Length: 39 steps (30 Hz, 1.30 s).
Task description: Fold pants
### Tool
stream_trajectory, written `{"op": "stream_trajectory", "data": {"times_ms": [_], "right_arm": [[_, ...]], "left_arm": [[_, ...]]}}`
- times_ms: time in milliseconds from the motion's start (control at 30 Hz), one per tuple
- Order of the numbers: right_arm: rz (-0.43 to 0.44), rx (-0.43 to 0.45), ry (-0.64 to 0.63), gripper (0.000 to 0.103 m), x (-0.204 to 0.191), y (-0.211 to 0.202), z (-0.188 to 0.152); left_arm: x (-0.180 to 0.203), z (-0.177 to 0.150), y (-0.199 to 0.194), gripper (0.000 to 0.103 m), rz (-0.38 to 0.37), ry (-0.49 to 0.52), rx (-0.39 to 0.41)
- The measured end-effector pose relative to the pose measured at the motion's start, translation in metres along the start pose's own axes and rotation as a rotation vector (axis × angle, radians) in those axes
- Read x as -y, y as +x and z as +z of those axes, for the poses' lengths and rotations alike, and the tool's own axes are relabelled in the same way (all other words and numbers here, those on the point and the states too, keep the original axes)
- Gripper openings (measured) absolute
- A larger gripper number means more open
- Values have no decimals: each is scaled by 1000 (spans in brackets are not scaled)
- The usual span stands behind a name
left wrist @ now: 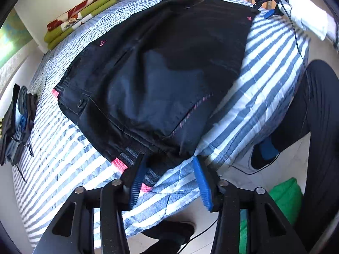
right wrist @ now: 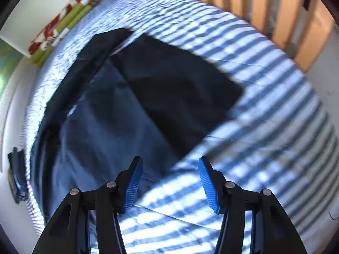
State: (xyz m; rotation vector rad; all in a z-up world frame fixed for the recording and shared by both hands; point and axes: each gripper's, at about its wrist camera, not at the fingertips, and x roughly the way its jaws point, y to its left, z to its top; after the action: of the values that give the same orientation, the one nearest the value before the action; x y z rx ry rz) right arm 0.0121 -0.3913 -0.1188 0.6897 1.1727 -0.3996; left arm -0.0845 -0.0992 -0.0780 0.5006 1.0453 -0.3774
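**Releasing pants after a fold — notes on doing it cleanly**

Lying across striped bed: dark pants, spread flat, one panel already doubled over in right wrist view, waistband with pink trim nearest near edge.

Hovering over waistband end: left gripper, jaws apart, cloth under and between pads but not pinched; reading as released. Hovering at opposite end, over pants edge and bare bed: right gripper, jaws likewise apart, gripping nothing.

Judging step: letting go, then regrasping for next fold.

- Lifting straight off, not dragging, so layers stay aligned.
- Checking hem of folded panel for squareness before regrasping; right view blurred, edges uncertain.
- Taking both layers at each corner, equal bite either side.
- Keeping cable clear of cloth.
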Motion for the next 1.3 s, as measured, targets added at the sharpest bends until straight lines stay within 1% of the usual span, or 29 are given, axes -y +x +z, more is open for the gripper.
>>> {"op": "stream_trajectory", "data": {"times_ms": [33, 133, 167, 200, 267, 300, 333, 367, 400, 433, 467, 500, 567, 633, 700, 767, 833, 900, 1000, 1100, 1167, 1300], "right_arm": [[-2, -6, 10, 51, 3, 0, 0], [77, -23, 54, 51, 9, 7, 2], [90, -14, 69, 54, 9, 9, 3], [87, 6, 71, 56, 5, 9, 4], [109, 16, 60, 56, -5, 13, 5], [115, 17, 48, 56, -13, 15, 5], [104, 27, 34, 50, -18, 15, 4], [99, 33, 15, 43, -25, 15, 2], [119, 22, -3, 20, -30, 18, 1], [138, 13, -3, 4, -31, 19, 0], [148, 13, 2, 3, -33, 19, -1], [142, 34, 4, 3, -33, 15, -2], [161, 68, 12, 3, -32, 6, -3], [196, 106, 37, 2, -27, -11, -4], [197, 155, 37, 2, -26, -30, -3], [211, 205, 31, 2, -26, -53, -4], [241, 256, 23, 2, -29, -78, -4], [250, 308, 10, 2, -36, -101, -3], [224, 377, -43, 2, -65, -122, 3], [193, 409, -86, 2, -101, -127, 23], [179, 412, -105, 2, -124, -127, 38], [92, 428, -185, 2, -198, -109, 68]], "left_arm": [[0, 2, 1, 50, 3, 0, 0], [-3, 10, 8, 50, 9, -10, 3], [-3, 12, 9, 50, 11, -5, 6], [-2, 14, 11, 50, 14, 0, 6], [-2, 17, 15, 50, 20, 9, 0], [-2, 19, 15, 48, 20, 9, 2], [-4, 20, 16, 42, 16, 8, 3], [-7, 20, 16, 39, 17, 3, 7], [-11, 21, 14, 26, -2, -10, 15], [-14, 22, 12, 12, -34, -29, 24], [-19, 24, 10, 10, -58, -53, 30], [-21, 26, 7, 8, -54, -64, 37], [-22, 28, -1, 3, -51, -64, 55], [-26, 29, -13, 3, -67, -88, 74], [-31, 30, -28, 3, -86, -109, 101], [-37, 31, -43, 3, -86, -130, 132], [-48, 34, -56, 3, -106, -159, 163], [-61, 37, -68, 3, -129, -196, 191], [-83, 47, -79, 3, -130, -216, 219], [-113, 61, -84, 3, -119, -232, 235], [-130, 72, -85, 3, -115, -243, 242], [-186, 97, -69, 3, -104, -282, 243]]}}
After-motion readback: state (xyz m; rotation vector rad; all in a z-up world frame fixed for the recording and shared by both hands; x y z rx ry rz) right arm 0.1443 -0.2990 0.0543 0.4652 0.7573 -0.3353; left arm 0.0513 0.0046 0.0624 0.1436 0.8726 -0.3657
